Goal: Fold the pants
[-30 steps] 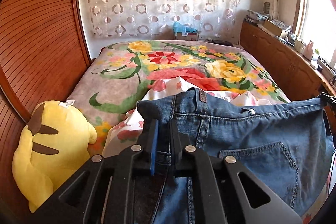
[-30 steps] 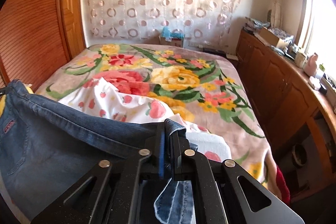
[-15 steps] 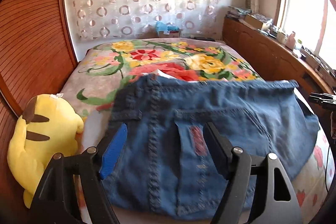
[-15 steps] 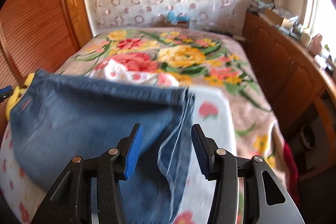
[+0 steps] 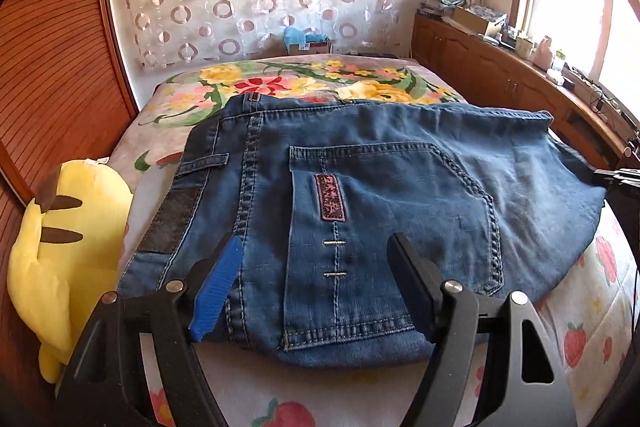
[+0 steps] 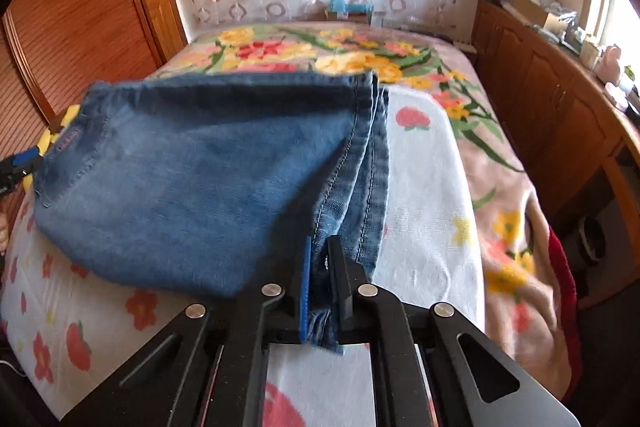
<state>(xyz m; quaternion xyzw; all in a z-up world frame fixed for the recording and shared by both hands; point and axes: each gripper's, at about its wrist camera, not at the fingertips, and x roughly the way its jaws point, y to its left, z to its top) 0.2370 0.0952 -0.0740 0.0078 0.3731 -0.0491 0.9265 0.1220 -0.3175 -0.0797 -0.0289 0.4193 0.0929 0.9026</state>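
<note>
Folded jeans (image 5: 360, 211) lying mid-frame on the bed (image 5: 248, 379). Left hand-held gripper (image 5: 316, 287) spread wide over the back pocket; right hand-held gripper (image 6: 320, 283) pinching the hem layers, lower centre.

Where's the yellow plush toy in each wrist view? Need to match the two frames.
Left wrist: yellow plush toy fills the left edge, lying beside the waistband end of the jeans.
Right wrist: only a yellow sliver shows at the far left edge, behind the jeans' corner.
Shared landmark: the blue item at the bed's far end, under the circle-patterned curtain.
</note>
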